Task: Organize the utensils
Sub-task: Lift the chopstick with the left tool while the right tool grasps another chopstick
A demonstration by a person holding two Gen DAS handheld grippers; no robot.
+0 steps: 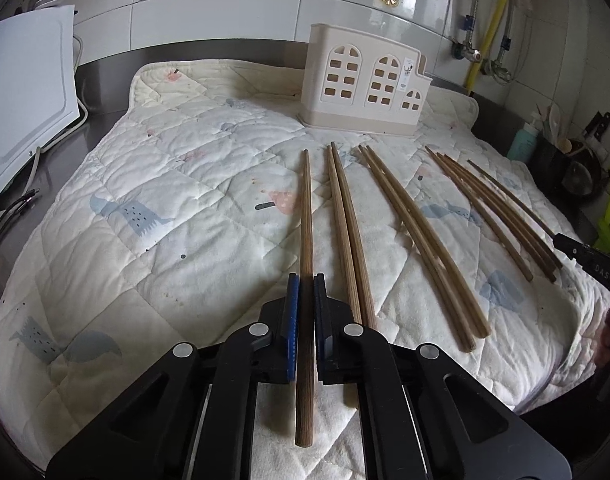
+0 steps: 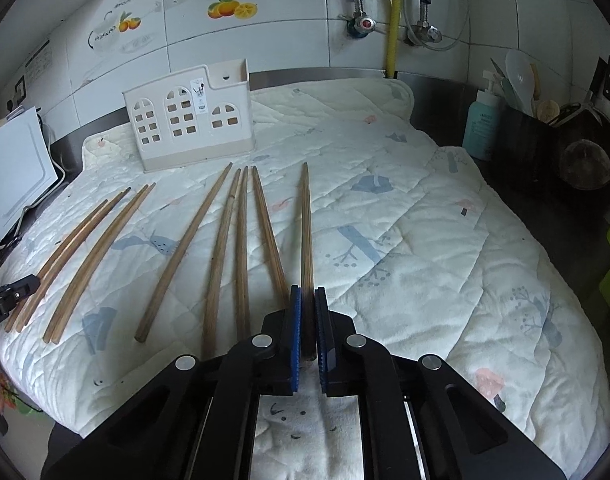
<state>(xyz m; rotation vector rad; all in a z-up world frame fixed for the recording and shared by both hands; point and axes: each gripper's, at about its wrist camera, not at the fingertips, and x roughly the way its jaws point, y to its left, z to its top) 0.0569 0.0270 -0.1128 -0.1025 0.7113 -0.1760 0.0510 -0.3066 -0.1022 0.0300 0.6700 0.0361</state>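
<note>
Left grip: while we clench the left gripper (image 1: 305, 280) on one ridged brown wooden chopstick (image 1: 306, 216) — it may pivot.
Right grip: right gripper (image 2: 308, 292) clamps another wooden chopstick (image 2: 306, 220) near its end — we risk droop, missing the cream plastic window-cut holder (image 2: 189, 120).

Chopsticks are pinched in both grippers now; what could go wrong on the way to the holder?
The left gripper and right gripper each clamp one long chopstick near its near end, so the far tips may swing, slip or pivot. A swinging tip could scatter the loose chopsticks alongside. The holder looks light; a mis-aimed tip might tip it.
</note>
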